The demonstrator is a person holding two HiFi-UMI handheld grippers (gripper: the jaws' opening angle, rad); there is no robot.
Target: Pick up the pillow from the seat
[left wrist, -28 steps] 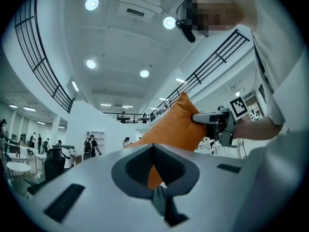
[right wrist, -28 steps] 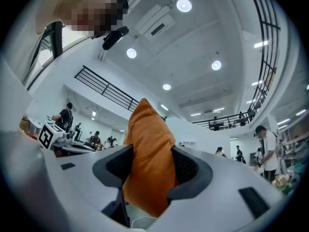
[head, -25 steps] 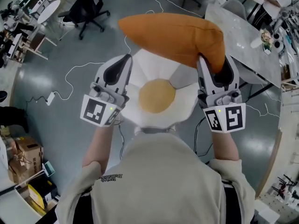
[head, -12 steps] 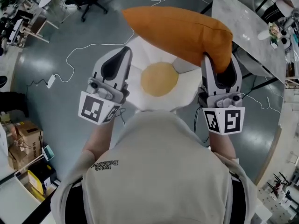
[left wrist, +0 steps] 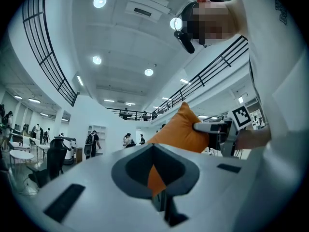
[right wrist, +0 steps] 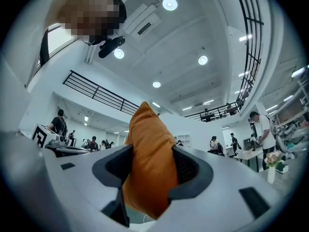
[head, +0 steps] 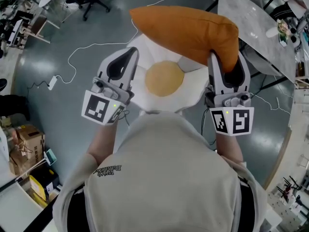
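- The right gripper (right wrist: 149, 170) has its jaws about half open and clamped on one end of the orange pillow (head: 186, 30). The cloth bulges out between the two pads.
- The pillow is in the air, clear of the seat (head: 193, 98). From the right gripper's hold it reaches up and to the left across the head view, above the far edge of the seat.
- The seat is a white cushion shaped like a fried egg, with a yellow yolk (head: 164, 79) in its middle. It lies between the two grippers, just in front of the person (head: 169, 178).
- The left gripper (head: 131, 54) is beside the seat's left edge, with its jaws drawn together at the tips.
- In the left gripper view a thin sliver of orange shows in the notch between those jaws. It looks like the pillow seen beyond them rather than gripped cloth, but that is not certain.
- From above, white seat shows between the left gripper's tip and the pillow's near edge.
- A cable (head: 96, 46) trails over the grey floor (head: 63, 86), and a pale table (head: 251, 21) stands at the upper right.
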